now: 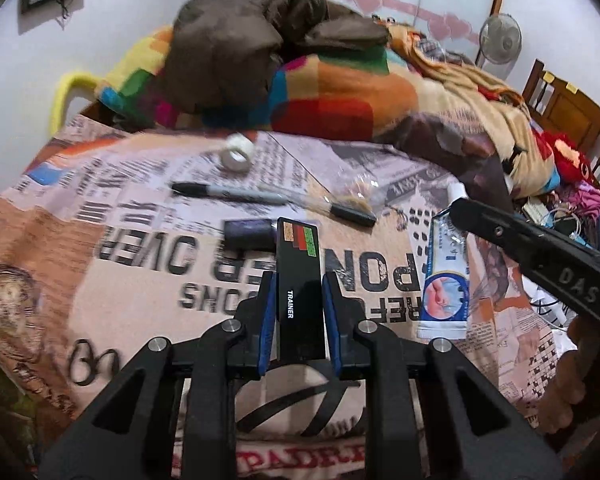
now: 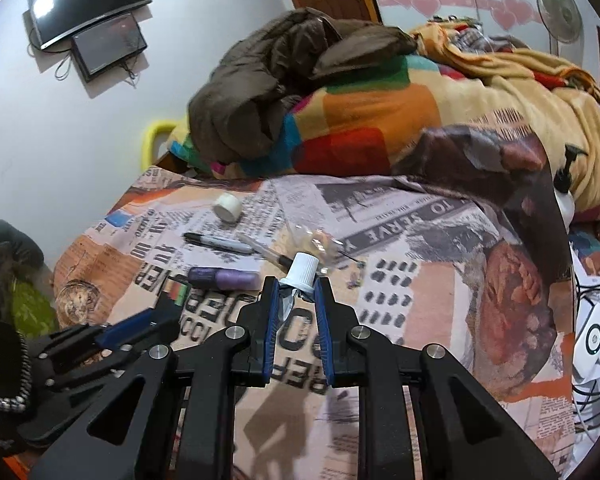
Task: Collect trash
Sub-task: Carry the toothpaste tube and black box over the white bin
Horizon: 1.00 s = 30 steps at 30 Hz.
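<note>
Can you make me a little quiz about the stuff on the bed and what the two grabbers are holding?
1. True or false: the left gripper holds a banana.
2. What does the right gripper hold? A) toothpaste-style tube B) tape roll C) marker
3. Fill in: the tube's cap is ____ in colour.

Key:
1. False; its jaws grip a flat black box marked TRAINER.
2. A
3. white
</note>
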Each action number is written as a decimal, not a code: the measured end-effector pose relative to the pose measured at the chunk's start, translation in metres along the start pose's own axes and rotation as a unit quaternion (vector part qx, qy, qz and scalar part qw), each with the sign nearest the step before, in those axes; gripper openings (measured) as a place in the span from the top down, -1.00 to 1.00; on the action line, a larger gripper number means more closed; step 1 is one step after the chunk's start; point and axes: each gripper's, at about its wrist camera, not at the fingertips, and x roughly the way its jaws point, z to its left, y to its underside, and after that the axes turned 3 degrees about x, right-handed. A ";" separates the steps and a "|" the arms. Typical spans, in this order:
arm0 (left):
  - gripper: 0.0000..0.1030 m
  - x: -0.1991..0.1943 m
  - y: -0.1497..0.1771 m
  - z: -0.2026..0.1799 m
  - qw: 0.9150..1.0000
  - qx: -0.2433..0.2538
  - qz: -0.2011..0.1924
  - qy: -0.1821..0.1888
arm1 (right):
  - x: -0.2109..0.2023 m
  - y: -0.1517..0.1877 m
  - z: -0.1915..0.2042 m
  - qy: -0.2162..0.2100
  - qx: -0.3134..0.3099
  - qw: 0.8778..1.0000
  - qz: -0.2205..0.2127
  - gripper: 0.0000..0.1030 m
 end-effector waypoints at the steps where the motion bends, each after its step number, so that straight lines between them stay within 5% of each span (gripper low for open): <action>1: 0.58 -0.012 0.000 0.005 1.000 -0.001 -0.008 -0.002 | -0.002 0.000 0.005 -0.002 -0.002 1.000 -0.001 0.68; 15: 0.58 -0.145 0.020 0.072 0.995 -0.032 -0.085 -0.039 | -0.064 -0.002 0.130 -0.048 -0.085 0.994 -0.043 0.68; 30: 0.58 -0.259 0.101 0.192 0.979 -0.116 -0.123 -0.113 | -0.073 0.046 0.289 -0.125 -0.191 0.973 -0.020 0.68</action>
